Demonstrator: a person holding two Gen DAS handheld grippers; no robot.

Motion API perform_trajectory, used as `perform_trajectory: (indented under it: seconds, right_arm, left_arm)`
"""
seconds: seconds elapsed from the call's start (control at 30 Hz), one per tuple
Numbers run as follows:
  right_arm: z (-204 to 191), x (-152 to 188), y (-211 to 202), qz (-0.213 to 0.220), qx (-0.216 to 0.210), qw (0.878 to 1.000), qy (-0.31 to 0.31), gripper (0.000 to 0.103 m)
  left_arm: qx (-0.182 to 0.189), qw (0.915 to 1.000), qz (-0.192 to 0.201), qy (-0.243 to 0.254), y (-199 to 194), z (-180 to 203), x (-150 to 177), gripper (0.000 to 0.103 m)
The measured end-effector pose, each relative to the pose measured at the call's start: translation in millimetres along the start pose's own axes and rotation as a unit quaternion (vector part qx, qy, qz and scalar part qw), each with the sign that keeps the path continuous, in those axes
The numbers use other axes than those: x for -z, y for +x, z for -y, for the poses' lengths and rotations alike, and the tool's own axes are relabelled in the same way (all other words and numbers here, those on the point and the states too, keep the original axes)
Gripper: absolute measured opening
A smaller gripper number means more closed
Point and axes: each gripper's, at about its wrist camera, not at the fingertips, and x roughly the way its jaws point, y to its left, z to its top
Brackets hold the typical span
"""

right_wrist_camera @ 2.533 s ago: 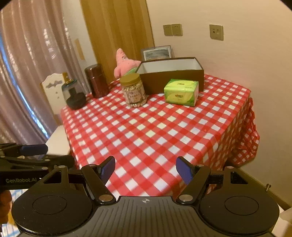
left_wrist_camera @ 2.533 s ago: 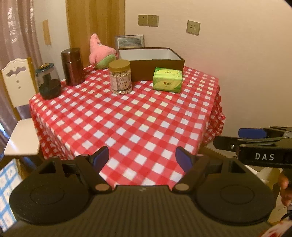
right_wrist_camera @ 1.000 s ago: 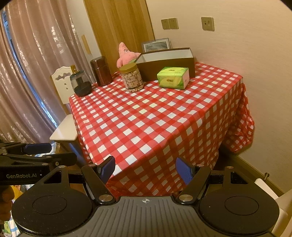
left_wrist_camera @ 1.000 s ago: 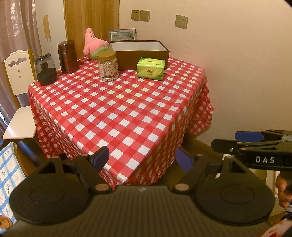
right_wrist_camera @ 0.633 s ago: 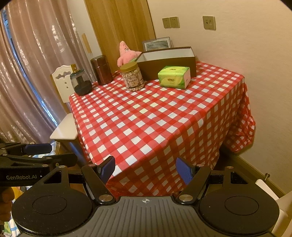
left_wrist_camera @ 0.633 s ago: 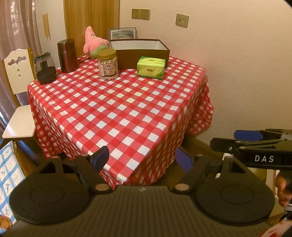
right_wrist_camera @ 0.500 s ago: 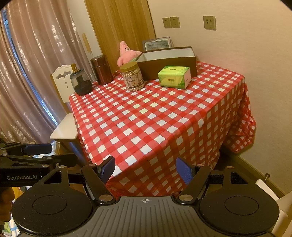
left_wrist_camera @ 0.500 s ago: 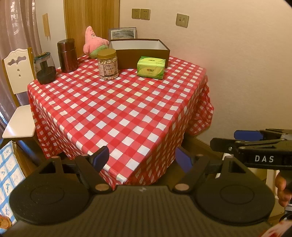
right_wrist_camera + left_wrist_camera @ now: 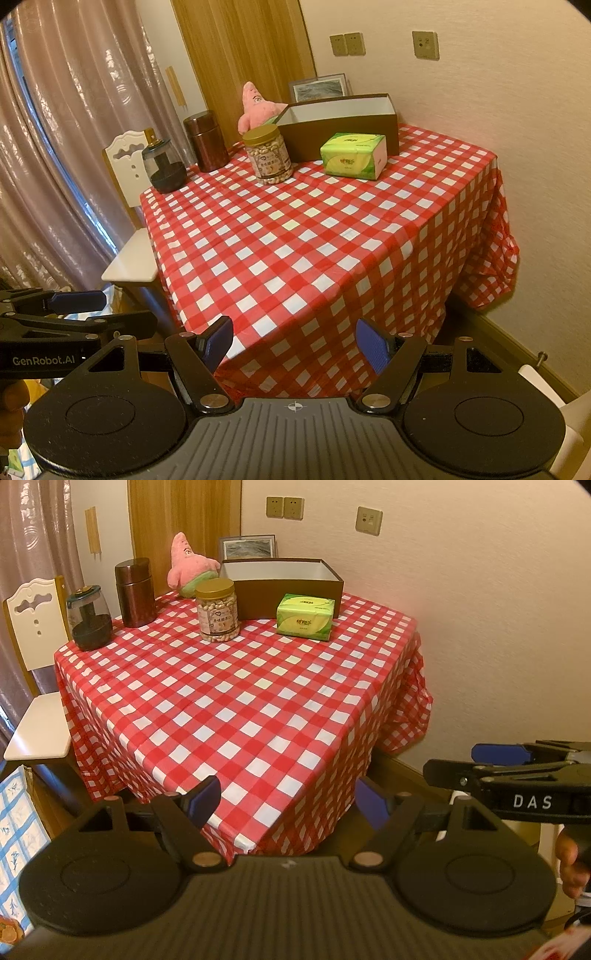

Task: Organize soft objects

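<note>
- The task looks not yet begun: both grippers hang off the near corner of the table (image 9: 280, 716), well apart from everything on it.
- The left gripper (image 9: 288, 805) and the right gripper (image 9: 293, 341) each have jaws spread wide, holding nothing.
- The 2 soft things sit at the far end: the pink plush (image 9: 186, 565) beside the open brown box (image 9: 284, 581), the green tissue pack (image 9: 306, 617) just in front of it.
- Next, I judge, a long forward reach to 1 of them.
</note>
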Motion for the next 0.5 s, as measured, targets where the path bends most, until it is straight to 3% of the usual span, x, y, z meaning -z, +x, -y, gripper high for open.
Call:
perform_trajectory:
  seconds: [0.5]
  right_arm:
    - [-0.8, -1.2, 3.4, -0.001, 0.001, 1.0, 0.001, 0.073]
  left_arm:
    - [0.0, 1.0, -0.001, 0.0, 0.6, -1.2, -1.7, 0.078]
